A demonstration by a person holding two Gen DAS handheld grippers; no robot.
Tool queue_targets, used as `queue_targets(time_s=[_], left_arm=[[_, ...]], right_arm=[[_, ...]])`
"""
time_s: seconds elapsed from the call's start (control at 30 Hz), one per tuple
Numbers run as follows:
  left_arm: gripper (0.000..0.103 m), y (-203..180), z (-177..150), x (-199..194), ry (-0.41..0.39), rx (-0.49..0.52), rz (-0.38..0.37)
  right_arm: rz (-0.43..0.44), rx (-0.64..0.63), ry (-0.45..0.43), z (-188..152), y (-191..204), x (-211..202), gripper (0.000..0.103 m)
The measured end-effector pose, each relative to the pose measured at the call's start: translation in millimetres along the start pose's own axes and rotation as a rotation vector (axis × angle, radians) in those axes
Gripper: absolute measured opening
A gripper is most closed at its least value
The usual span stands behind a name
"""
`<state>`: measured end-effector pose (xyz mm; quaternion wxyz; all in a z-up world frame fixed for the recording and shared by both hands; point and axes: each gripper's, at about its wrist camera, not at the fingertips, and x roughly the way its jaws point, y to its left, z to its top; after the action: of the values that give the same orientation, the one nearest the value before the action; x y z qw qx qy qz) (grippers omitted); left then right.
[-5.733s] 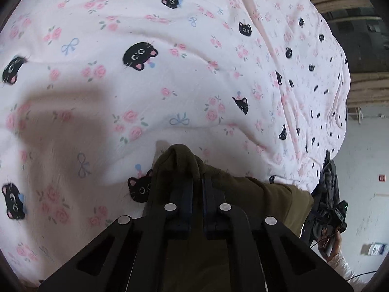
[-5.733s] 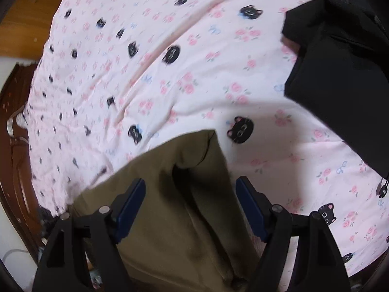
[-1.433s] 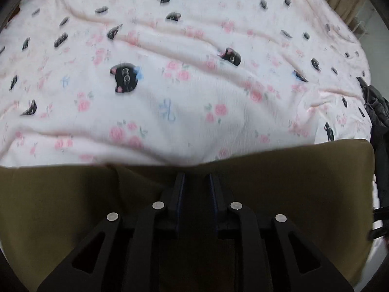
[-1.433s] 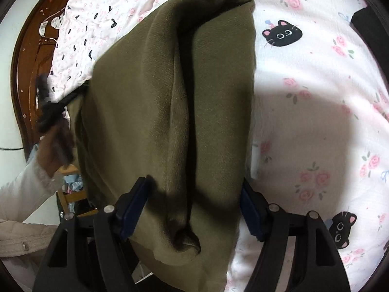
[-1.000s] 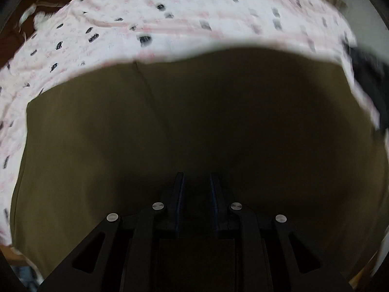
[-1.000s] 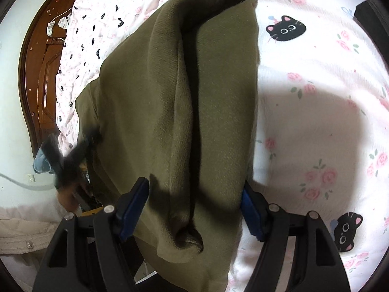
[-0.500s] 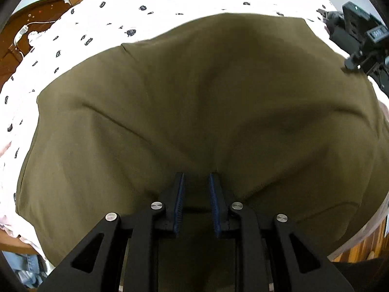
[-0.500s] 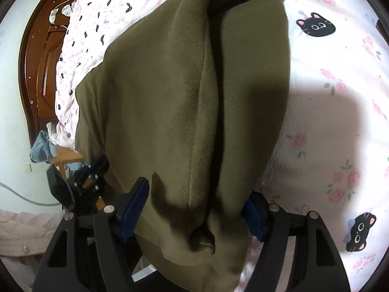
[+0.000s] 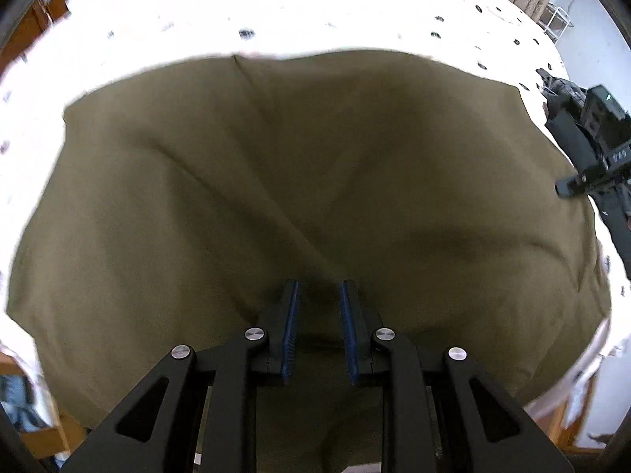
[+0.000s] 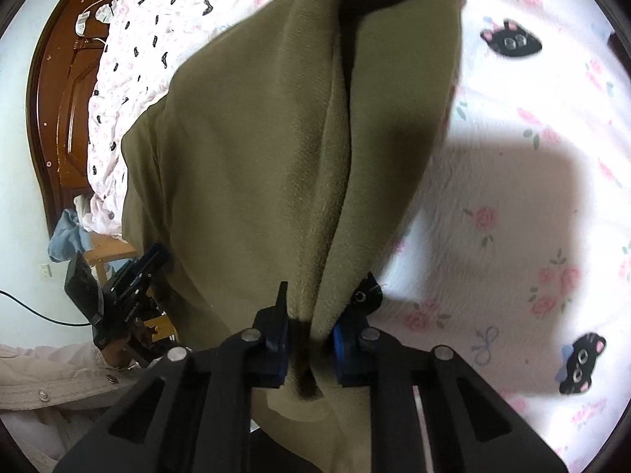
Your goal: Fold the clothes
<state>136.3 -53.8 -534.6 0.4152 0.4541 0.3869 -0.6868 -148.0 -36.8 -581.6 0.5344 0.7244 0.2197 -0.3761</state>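
An olive green garment [image 9: 315,157] hangs spread wide across the left wrist view, over the white cat-and-rose bed sheet [image 9: 276,8]. My left gripper [image 9: 317,289] is shut on its near edge, with cloth bunched between the blue pads. In the right wrist view the same garment [image 10: 256,138] drapes in a long fold across the sheet [image 10: 532,197]. My right gripper [image 10: 311,307] has its jaws closing, and the pads pinch that fold. Each gripper shows in the other's view: the right gripper [image 9: 583,149] at the garment's right edge, the left gripper [image 10: 118,287] at its lower left.
A dark wooden headboard [image 10: 67,98] curves along the bed's left side. Beside it a wooden stool [image 10: 110,248] carries a blue cloth [image 10: 65,236]. A person's pale sleeve [image 10: 47,374] sits at the lower left. Open sheet lies to the garment's right.
The right jaws, wide apart around the fold half a second ago, have come together on it. In the left wrist view more sheet shows above the garment's far edge.
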Motion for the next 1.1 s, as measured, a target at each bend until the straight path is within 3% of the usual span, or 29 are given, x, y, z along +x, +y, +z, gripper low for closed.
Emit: queue_targets(time_s=[0.17, 0.33, 0.5, 0.77, 0.93, 1.1], left_arm=[[0.021, -4, -8, 0, 0.017, 0.092, -0.020], [0.021, 5, -9, -14, 0.057, 0.062, -0.099], [0.021, 35, -7, -41, -0.008, -0.021, -0.082], [0.021, 132, -5, -92, -0.131, -0.264, 0.042], [0.021, 190, -32, -129, -0.176, -0.376, 0.107], [0.021, 241, -61, -140, -0.204, -0.464, 0.145]], right_arm=[[0.009, 0.009, -0.059, -5, 35, -25, 0.014], [-0.017, -0.032, -0.099, -3, 97, -36, 0.014], [-0.058, -0.073, -0.120, 9, 165, -26, 0.014], [-0.115, -0.173, -0.087, 34, 281, 31, 0.014], [-0.122, -0.265, -0.025, 48, 359, 91, 0.014], [-0.219, -0.381, 0.047, 51, 427, 171, 0.014]])
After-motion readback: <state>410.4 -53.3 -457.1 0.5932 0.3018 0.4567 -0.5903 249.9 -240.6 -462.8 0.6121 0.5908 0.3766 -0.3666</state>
